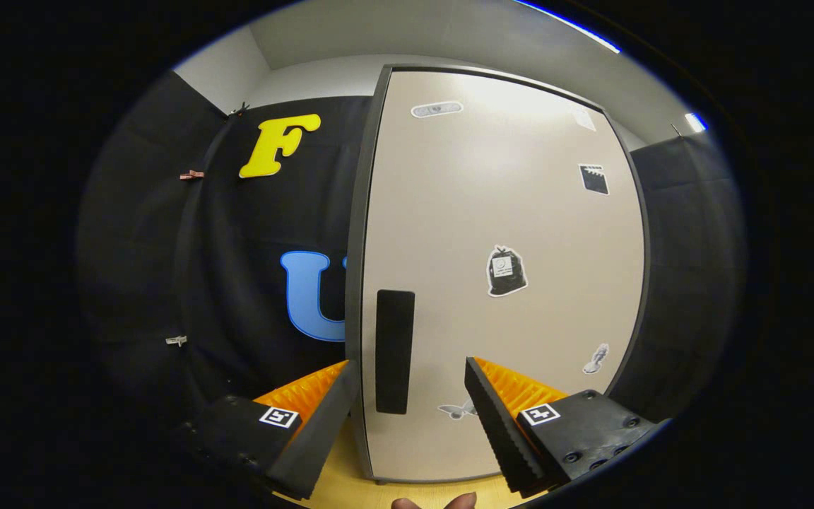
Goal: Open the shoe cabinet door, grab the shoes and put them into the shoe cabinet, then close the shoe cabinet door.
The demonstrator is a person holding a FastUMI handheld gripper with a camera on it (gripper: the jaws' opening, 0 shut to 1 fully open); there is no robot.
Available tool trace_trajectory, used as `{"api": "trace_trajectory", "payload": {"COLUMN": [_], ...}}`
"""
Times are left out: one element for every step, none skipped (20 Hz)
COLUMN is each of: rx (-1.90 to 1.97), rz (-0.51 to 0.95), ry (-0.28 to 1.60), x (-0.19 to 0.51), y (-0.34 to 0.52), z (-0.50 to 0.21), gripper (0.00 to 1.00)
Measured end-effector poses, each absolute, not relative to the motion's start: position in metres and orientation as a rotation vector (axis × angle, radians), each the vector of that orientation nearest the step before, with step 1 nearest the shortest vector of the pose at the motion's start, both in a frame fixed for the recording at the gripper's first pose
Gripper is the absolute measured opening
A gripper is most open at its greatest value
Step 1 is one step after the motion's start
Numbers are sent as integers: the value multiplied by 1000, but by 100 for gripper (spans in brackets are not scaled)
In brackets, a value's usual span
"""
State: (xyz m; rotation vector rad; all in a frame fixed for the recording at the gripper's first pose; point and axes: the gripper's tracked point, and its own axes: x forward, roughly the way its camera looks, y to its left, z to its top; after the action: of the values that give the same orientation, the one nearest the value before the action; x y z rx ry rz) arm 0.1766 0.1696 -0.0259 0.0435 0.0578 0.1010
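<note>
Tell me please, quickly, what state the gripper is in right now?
Gripper: open, holding nothing, fingers either side of the black handle on the closed cabinet door.

The shoe cabinet door (pixel 499 233) is shut. It is tall, flat and pale beige, with a dark frame around it. A long black handle (pixel 394 351) stands upright near its left edge, low down. A few small stickers are dotted over the door.
</note>
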Motion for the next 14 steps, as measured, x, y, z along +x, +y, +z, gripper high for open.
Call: {"api": "trace_trajectory", "payload": {"rx": [55,63,66,63,58,57,55,42,38,50,71,90,90,86], "rz": [103,103,107,103,100,96,63,33,24,17,19,25,25,29], "ry": [63,62,60,66,71,78,90,57,65,57,70,75,86,84], "x": [184,192,201,208,214,219,223,222,222,218,227,222,221,221], "y": [175,179,185,188,190,193,190,184,183,181,182,182,181,182], "z": [-28,-30,-31,-35,-38,-42,-46,-39,-45,-40,-45,-43,-44,-43], "gripper": [98,98,98,97,93,84,78,67,56,44,39,34,29,24]}}
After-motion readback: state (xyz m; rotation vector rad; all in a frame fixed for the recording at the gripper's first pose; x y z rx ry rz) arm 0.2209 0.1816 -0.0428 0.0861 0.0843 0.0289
